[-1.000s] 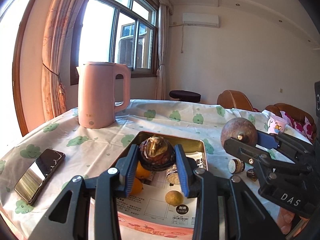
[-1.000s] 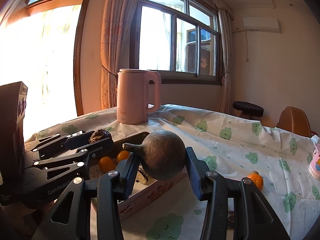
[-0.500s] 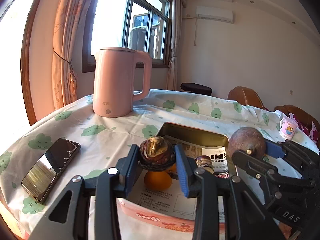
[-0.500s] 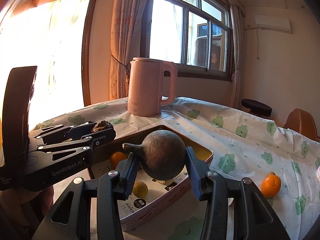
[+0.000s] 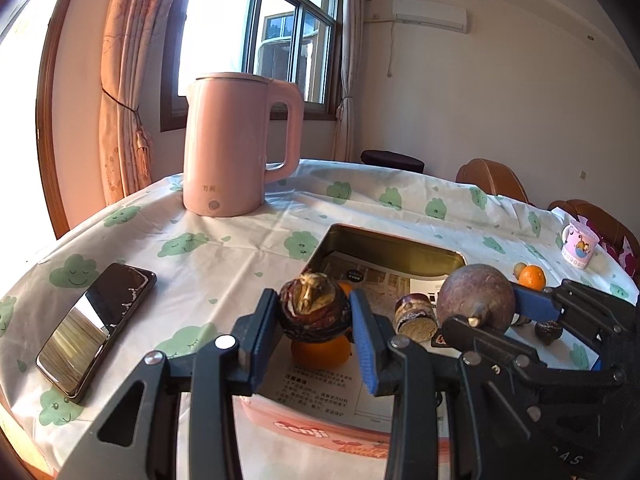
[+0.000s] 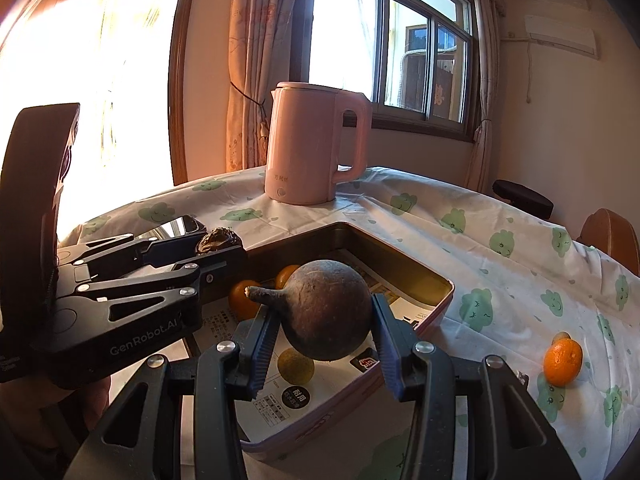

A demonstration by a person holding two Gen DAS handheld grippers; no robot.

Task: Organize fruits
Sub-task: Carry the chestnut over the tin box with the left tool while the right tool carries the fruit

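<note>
My left gripper (image 5: 314, 318) is shut on a wrinkled dark brown fruit (image 5: 312, 306), held above the near end of a pink tin tray (image 5: 384, 240). My right gripper (image 6: 326, 326) is shut on a round dark brown fruit with a stem (image 6: 326, 314), also above the tray (image 6: 436, 280). Inside the tray lie oranges (image 6: 242, 294), a small yellow-green fruit (image 6: 296, 366) and a cut brown fruit (image 5: 414, 314). In the left wrist view the right gripper (image 5: 496, 312) shows at the right with its round fruit (image 5: 476, 300). The left gripper (image 6: 218, 250) appears at the left of the right wrist view.
A pink kettle (image 5: 236, 144) stands at the back of the cloud-print tablecloth (image 5: 224, 248). A phone (image 5: 96, 324) lies at the left. Right of the tray sit a loose orange (image 6: 562, 360), small dark fruits (image 5: 548, 330) and a pink cup (image 5: 580, 244). Chairs stand behind.
Both grippers have moved forward and slightly down over the tray, each keeping its fruit. The kettle looms larger in both views.
</note>
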